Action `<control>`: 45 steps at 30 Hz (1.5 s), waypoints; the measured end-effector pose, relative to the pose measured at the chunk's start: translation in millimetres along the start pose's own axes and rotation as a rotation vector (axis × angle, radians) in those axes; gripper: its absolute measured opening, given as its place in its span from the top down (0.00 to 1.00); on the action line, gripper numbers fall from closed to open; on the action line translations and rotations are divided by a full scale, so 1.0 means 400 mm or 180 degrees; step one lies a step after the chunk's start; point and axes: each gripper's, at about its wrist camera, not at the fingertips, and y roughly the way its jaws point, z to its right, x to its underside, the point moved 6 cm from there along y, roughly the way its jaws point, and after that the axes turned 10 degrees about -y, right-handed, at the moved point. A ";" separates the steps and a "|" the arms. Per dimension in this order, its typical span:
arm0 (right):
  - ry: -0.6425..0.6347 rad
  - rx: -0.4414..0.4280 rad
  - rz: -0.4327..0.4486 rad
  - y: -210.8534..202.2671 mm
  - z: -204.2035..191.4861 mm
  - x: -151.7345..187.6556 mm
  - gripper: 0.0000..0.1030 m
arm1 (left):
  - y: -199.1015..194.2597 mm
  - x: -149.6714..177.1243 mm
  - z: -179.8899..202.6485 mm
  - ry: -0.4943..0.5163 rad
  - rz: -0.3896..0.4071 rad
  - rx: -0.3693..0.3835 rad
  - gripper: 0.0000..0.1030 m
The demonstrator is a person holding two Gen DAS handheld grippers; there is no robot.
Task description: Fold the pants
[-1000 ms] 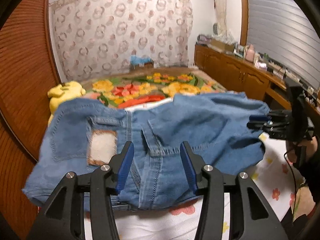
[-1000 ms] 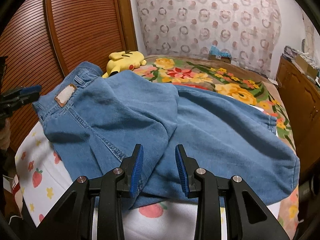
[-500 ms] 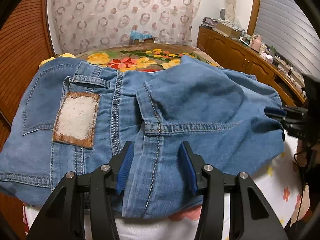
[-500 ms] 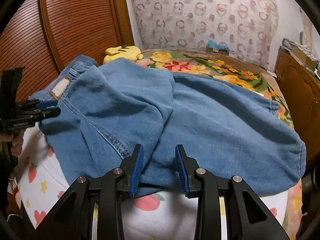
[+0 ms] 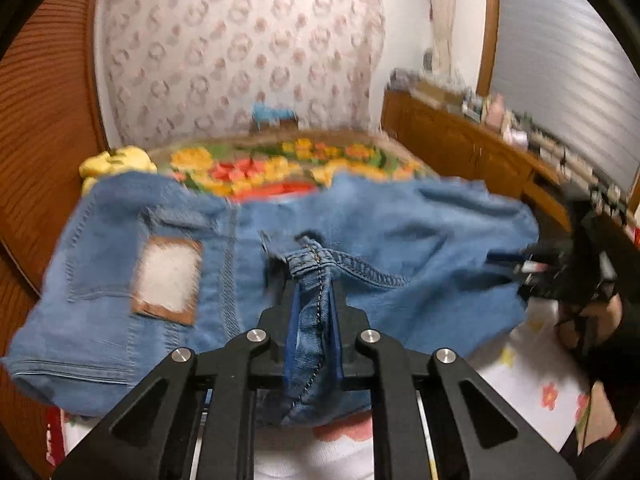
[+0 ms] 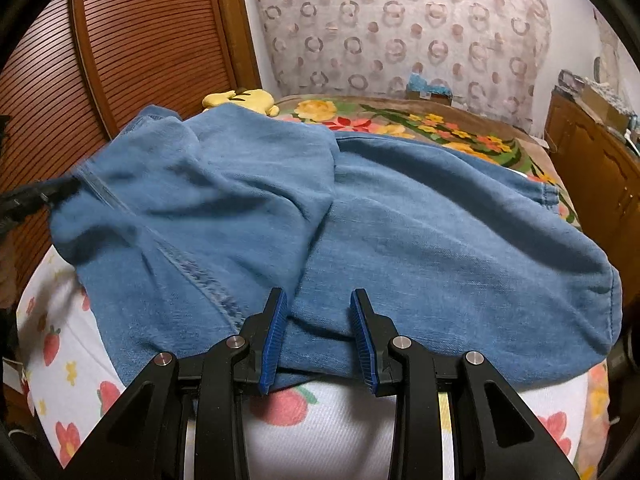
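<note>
Blue denim pants point(image 5: 420, 236) lie folded over on a white fruit-print sheet point(image 5: 532, 364), with a tan patch point(image 5: 168, 276) at the left. My left gripper point(image 5: 313, 280) is shut on a bunched seam of the pants near their front edge. In the right wrist view the pants point(image 6: 420, 232) spread across the sheet point(image 6: 320, 432). My right gripper point(image 6: 319, 308) is open, its blue pads on either side of the near denim edge. It also shows at the right of the left wrist view point(image 5: 524, 262), and the left gripper shows at the left edge of the right wrist view point(image 6: 36, 196).
A flowered blanket point(image 6: 432, 124) covers the far bed. A yellow plush toy point(image 6: 244, 100) lies by the wooden slatted wall point(image 6: 148, 44). A wooden cabinet point(image 5: 472, 156) with clutter stands along the right. A patterned curtain point(image 6: 400, 28) hangs behind.
My left gripper has closed on the pants' seam and pulled back and up, bunching the denim. The right gripper has stayed open at the near edge.
</note>
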 end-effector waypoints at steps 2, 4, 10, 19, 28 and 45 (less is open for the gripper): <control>0.0011 0.0004 0.0015 -0.002 0.005 0.003 0.67 | -0.050 -0.023 -0.010 -0.0076 0.0184 0.0020 0.89; 0.0029 0.0012 0.0004 -0.001 0.007 0.009 0.67 | -0.099 -0.042 -0.024 -0.0118 0.0325 0.0010 0.89; 0.0016 0.0038 -0.0010 -0.001 0.008 0.008 0.67 | -0.141 -0.015 -0.042 -0.0075 0.0245 -0.0100 0.89; -0.0042 -0.0101 0.0213 -0.067 -0.038 -0.012 0.67 | -0.137 0.082 -0.053 -0.0095 0.0050 -0.0212 0.89; -0.0147 -0.0441 0.0283 -0.120 -0.127 -0.012 0.61 | -0.114 0.097 -0.059 -0.0053 -0.0022 -0.0248 0.89; -0.0371 -0.0357 0.0254 -0.183 -0.171 0.036 0.95 | -0.111 0.110 -0.049 -0.0033 -0.0100 -0.0108 0.88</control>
